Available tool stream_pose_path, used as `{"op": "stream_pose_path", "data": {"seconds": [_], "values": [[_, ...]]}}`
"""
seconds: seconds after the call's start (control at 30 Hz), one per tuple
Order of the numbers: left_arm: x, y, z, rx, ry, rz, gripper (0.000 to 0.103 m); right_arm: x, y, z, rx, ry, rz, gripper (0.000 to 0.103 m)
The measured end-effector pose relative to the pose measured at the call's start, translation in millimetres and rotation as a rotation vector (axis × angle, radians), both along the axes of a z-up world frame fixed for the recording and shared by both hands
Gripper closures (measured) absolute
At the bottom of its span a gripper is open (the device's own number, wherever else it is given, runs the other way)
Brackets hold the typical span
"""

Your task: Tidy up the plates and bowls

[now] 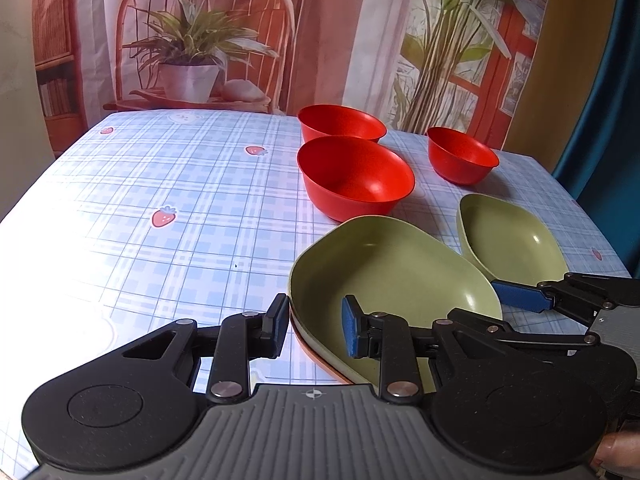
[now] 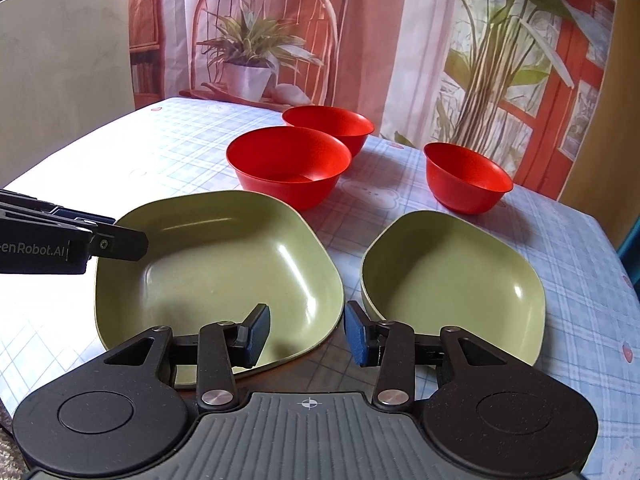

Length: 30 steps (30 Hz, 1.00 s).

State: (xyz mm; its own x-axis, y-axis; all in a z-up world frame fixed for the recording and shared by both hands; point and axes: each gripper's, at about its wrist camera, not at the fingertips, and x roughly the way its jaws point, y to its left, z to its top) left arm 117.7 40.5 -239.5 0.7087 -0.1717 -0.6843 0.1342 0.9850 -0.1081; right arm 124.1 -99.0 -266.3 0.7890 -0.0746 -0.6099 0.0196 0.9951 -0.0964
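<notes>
While the left wrist view is considered first, the left gripper point(image 1: 314, 330) is seen open, its fingers straddling the near left rim of the large green plate point(image 1: 400, 272), under which an orange edge shows. Beyond that plate three red bowls point(image 1: 356, 180) stand apart, unstacked.

From the right wrist view, the right gripper point(image 2: 306, 334) is seen open at the plate's near right rim; the smaller green plate point(image 2: 456, 284) lies just beside it on the worktop point(image 2: 180, 152). Most stacking is judged undone.
</notes>
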Motion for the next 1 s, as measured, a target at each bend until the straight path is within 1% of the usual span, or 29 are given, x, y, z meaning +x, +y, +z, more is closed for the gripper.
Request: {"op": "stream_pose_path", "data": {"seconds": [0.13,0.3,0.43,0.53,0.63,1.0], "values": [[-1.7,0.7,2.7,0.003,-0.018,0.013,0.072,0.8,-0.8,-2.7,0.003,0.018,0.001,0.065],[-5.2,6.5,6.3,-0.009,-0.036,0.041,0.072,-1.2,-0.7,-1.6,0.003,0.011,-0.003,0.065],[-3.5,10.6,5.0,-0.017,-0.023,0.061,0.072,-3.0,-2.6,0.2,0.018,-0.003,-0.009,0.065],[-2.7,8.8,2.9,-0.001,-0.014,0.056,0.072,-4.6,-3.2,2.4,0.021,-0.016,-0.011,0.065],[-1.7,9.9,0.1,-0.006,0.000,0.058,0.076,-4.8,-5.2,2.5,0.025,-0.013,-0.015,0.065],[0.0,10.3,-5.5,-0.004,0.029,0.061,0.076,-5.0,-12.4,-0.4,0.052,-0.009,-0.038,0.065]]}}
